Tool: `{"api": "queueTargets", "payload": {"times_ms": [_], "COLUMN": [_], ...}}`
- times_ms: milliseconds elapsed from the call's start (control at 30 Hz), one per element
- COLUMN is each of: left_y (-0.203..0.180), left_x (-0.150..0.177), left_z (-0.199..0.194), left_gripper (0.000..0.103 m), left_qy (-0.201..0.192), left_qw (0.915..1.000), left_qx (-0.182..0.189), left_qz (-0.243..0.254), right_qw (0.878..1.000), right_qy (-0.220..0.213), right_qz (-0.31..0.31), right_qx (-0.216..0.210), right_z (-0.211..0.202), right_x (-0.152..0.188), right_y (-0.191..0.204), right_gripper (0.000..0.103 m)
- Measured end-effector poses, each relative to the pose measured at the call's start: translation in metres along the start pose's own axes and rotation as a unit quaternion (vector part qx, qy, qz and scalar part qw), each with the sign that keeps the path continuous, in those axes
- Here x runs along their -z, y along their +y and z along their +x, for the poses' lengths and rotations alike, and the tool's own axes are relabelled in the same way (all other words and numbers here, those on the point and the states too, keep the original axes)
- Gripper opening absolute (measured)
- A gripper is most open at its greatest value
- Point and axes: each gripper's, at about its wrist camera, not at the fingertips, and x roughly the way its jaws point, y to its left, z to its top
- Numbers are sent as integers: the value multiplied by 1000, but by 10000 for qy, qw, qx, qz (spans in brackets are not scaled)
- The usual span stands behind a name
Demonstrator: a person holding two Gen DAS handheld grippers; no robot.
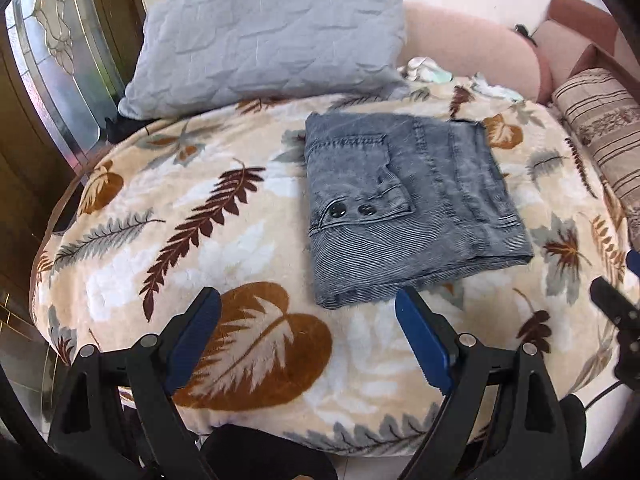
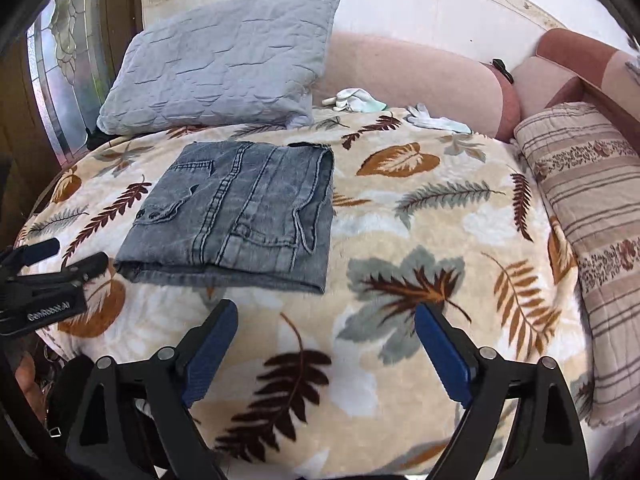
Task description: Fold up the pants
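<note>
- Folded grey denim pants (image 1: 408,204) lie in a compact rectangle on a leaf-print blanket (image 1: 256,336) covering a sofa, at 12 o'clock from the left gripper (image 1: 308,300).
- Left gripper: jaws spread wide, empty, held clear of the pants' near edge.
- Right gripper (image 2: 326,316): jaws spread, nothing between them; the pants (image 2: 240,212) sit at 11 o'clock.
- A pale blue pillow (image 2: 220,68) leans against the backrest at 12 o'clock from the pants; a striped cushion (image 2: 588,240) lies at 3 o'clock; white gloves (image 2: 436,120) rest near the backrest.

Faded grey-blue pants (image 1: 408,204) on a cream blanket (image 1: 224,264) patterned with brown, rust and grey leaves
</note>
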Motion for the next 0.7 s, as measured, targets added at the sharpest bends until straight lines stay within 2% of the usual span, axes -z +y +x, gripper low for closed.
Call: {"api": "queueTargets", "payload": {"times_ms": [67,333,467,700], "left_y": [-1,-10,-16,-16], "left_x": [0,1,3,5], "left_z": [-5,-23,-23,-17], "left_gripper": [90,90,90,90], "left_qy": [-40,-246,-190,8], "left_qw": [10000,9996,9994,9993], "left_qx": [-83,98,149,318], "left_qz": [4,90,236,189], "right_qw": [9999,9991,9992,9995], "right_qy": [-43,-334,-332,-246], "right_qz": [-15,-10,16,60], "right_qx": [136,247,216,195], "right_z": [-5,-21,-21,-16], "right_x": [5,10,9,12], "right_y": [-1,0,0,1], "right_gripper": [94,94,94,94]}}
